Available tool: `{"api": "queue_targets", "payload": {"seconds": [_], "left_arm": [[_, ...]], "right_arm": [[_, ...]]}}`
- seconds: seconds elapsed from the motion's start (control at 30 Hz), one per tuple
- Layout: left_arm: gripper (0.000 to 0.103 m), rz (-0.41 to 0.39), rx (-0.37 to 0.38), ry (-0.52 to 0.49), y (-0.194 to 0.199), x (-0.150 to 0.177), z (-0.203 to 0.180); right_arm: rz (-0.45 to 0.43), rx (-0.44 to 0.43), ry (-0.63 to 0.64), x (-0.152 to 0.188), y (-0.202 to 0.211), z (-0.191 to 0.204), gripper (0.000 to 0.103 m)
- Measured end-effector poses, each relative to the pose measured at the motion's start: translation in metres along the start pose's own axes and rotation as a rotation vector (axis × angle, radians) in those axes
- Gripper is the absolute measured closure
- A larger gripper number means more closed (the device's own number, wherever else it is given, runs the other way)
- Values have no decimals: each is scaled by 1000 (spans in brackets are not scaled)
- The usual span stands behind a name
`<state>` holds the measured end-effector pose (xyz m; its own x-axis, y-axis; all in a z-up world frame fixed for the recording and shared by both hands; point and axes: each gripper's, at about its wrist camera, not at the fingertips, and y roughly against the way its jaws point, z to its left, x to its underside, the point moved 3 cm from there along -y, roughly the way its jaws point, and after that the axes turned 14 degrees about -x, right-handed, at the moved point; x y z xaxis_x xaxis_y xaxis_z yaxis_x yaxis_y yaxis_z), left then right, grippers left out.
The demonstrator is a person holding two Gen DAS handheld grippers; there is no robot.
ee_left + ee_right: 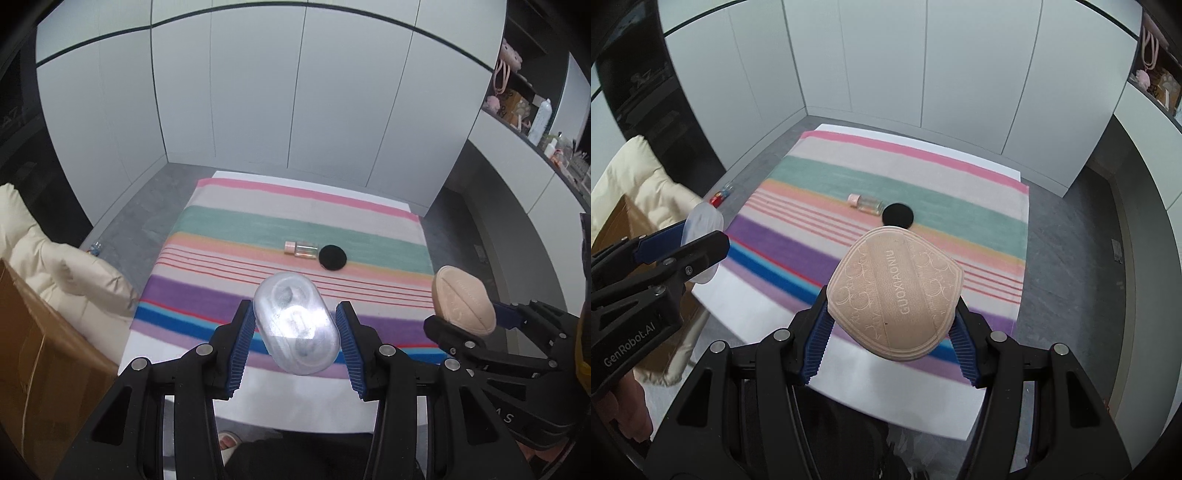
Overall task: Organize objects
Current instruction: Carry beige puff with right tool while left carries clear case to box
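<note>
We saw the left gripper closed around a clear plastic case, an oval shell with pale contents we could not make out; its 2 blue ribbed pads pressed against the case's long sides, holding it tilted in the air above the near edge of the striped cloth. The right gripper was clamped on a beige powder puff, a rounded pad stamped with the word GUOXIAONIU and ring patterns, gripped at its lower edges and also lifted clear of the cloth. In the left wrist view the puff appeared to the right of the case, the 2 held well apart; in the right wrist view the case sat far to the left.

On the cloth, near its middle along the green band, a small glass bottle with a pink cap lay on its side. Just beside it, on its right, rested a round black pad; we could not tell whether they touched.

The cloth covered a white table. A cream padded jacket lay draped over a cardboard box to the left.
</note>
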<state>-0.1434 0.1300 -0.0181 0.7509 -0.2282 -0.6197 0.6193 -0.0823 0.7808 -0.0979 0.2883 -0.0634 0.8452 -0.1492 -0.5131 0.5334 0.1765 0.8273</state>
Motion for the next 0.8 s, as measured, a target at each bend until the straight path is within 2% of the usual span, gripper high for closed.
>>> {"api": "queue_targets", "payload": {"seconds": [0.07,0.33,0.5,0.8], "left_arm": [[57,-31,-7,22,10,5,4],[56,-54,-33,59,17,18,22],[57,-76,-50,104,23,21,44],[56,-65,-84,133,18,32,78]], "right_arm": [[-3,-4,18,5,6,4,42],[-7,-60,-33,13,7,8,42],[-13,-74,15,9,5,25,42],[-4,-103,98,3,-13,67,42]]}}
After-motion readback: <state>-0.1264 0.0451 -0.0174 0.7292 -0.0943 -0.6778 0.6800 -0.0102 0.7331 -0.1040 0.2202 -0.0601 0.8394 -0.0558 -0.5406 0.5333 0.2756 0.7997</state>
